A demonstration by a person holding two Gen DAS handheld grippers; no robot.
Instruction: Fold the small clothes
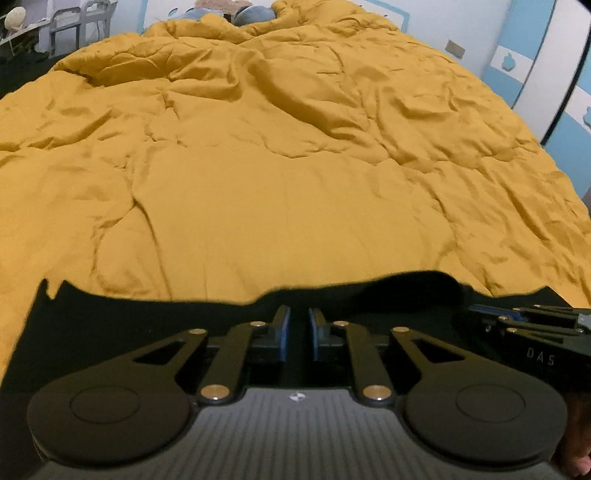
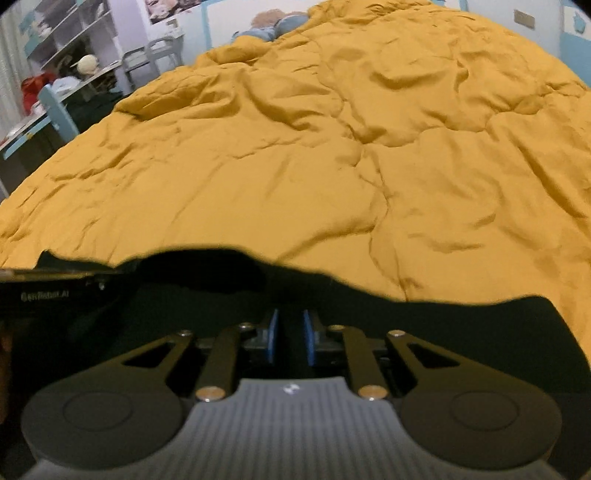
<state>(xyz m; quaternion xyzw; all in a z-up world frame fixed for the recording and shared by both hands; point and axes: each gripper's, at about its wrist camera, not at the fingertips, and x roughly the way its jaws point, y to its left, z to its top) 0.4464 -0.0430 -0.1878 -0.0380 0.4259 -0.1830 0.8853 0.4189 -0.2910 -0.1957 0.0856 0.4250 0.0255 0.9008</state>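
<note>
A black cloth garment (image 1: 147, 314) lies across the near edge of a bed covered by a rumpled mustard-yellow quilt (image 1: 295, 166). The left tongs (image 1: 299, 332) sit low over the garment with their blue-padded fingers (image 1: 284, 332) close together, a narrow gap between them; the cloth is too dark to tell whether any of it is pinched. The right tongs (image 2: 290, 336) are likewise narrowed over the same dark fabric (image 2: 443, 317), their grip just as unclear. The two tools are just beside each other. At the far end of the bed lies a blue stuffed toy (image 2: 280, 26).
</note>
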